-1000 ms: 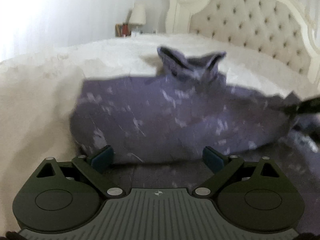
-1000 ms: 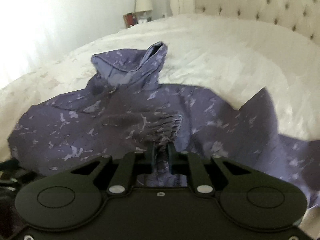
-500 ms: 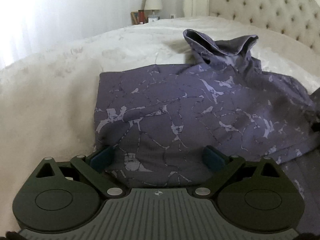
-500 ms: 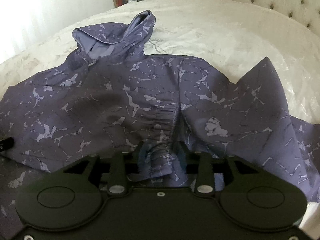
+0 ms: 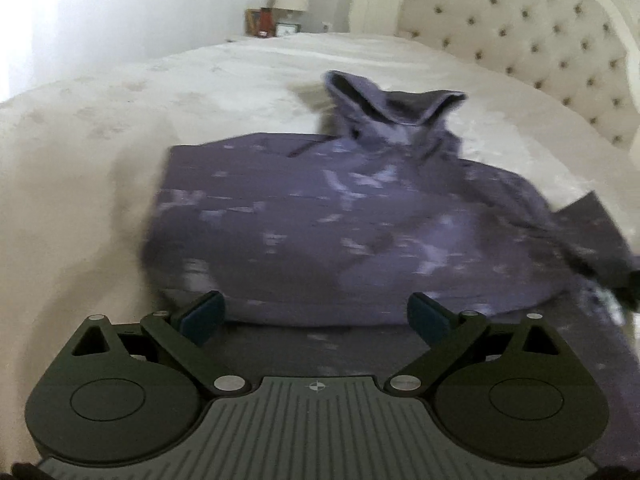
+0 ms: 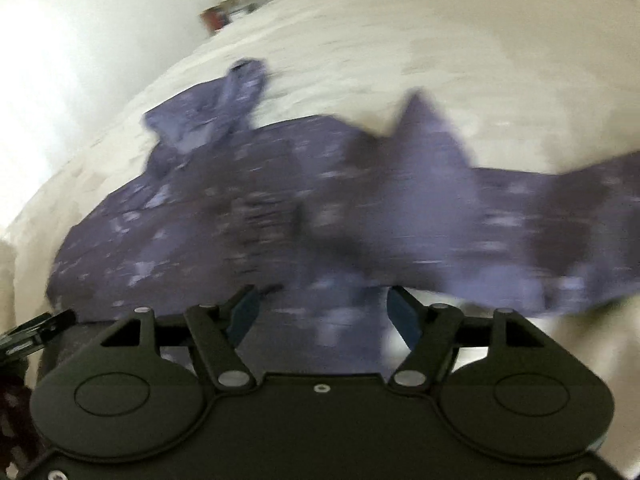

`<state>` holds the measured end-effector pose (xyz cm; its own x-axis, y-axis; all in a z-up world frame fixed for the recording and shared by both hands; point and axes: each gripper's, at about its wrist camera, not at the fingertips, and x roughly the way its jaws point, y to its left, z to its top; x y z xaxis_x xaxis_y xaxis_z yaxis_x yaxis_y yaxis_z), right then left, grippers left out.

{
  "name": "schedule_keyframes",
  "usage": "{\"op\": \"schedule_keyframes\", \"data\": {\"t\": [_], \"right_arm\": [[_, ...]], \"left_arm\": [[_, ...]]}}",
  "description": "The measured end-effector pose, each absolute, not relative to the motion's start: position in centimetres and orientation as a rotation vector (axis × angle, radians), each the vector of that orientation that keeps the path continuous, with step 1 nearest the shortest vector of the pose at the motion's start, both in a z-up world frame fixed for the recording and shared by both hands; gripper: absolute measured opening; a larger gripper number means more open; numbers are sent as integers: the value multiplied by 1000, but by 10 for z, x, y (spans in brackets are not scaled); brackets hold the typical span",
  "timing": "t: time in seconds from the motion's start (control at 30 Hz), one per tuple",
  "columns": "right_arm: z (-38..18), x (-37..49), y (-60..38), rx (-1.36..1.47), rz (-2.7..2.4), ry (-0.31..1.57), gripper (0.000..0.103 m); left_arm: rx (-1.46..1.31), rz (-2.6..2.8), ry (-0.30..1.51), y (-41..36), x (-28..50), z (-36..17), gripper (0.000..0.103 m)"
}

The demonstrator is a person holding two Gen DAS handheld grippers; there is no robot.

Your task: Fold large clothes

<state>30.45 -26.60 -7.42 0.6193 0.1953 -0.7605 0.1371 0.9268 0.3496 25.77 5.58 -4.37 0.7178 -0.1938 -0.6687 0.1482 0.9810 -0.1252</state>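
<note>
Hoodie (image 5: 360, 232) lies spread on the bed (image 5: 120, 152), purple with a pale crackle print, hood (image 5: 384, 108) pointing toward the headboard (image 5: 520, 40). Seen from the left wrist, the side of the hoodie away from the headboard ends in a straight folded edge; from the right wrist a sleeve or flap (image 6: 540, 216) runs off from the body on the other side (blurred, hard to say which part). A fabric peak (image 6: 420, 128) sticks up there.

Left gripper (image 5: 316, 316) has jaws wide apart, nothing between them, just short of the hoodie's near edge. Right gripper (image 6: 324, 312) has jaws opening; cloth shows in the gap but the pads do not look pressed on it, so I read it as let go. The left gripper's tip (image 6: 36, 324) also shows at the right view's edge, beside the hoodie's near corner.

Handling, as a judgement: soft, limp knit, fairly bulky, no stiffness. It will sag and bunch when lifted and drag on the bedcover. Not fragile, not slippery. A pinch on a single layer will likely pull only that layer, so take thicker spots: the cuff, the hem corner, the shoulder seam. For the next fold, the loose sleeve end looks the best hold for the right, the near hem corner for the left. The hood is puffy and will need flattening.
</note>
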Motion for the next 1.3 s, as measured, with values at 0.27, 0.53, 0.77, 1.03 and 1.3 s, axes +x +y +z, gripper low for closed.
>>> {"op": "schedule_keyframes", "data": {"t": [0.27,0.53,0.77,1.03,1.3], "right_arm": [[-54,269,-378,396,-266,850,81],[-45,247,-474,405,-592,763,93],[-87,258,-505,575,-589,855,90],[-62,269,-486,542,-462,804,23],[41,309,-416,471,-246,626,17]], "left_arm": [[-53,-279,769,4,254,-51,99],[10,-280,843,-14,258,-83,99],[48,-286,847,-18,258,-86,102],[41,-319,847,-14,255,-83,102],[-88,-352,858,12,249,-69,102]]}}
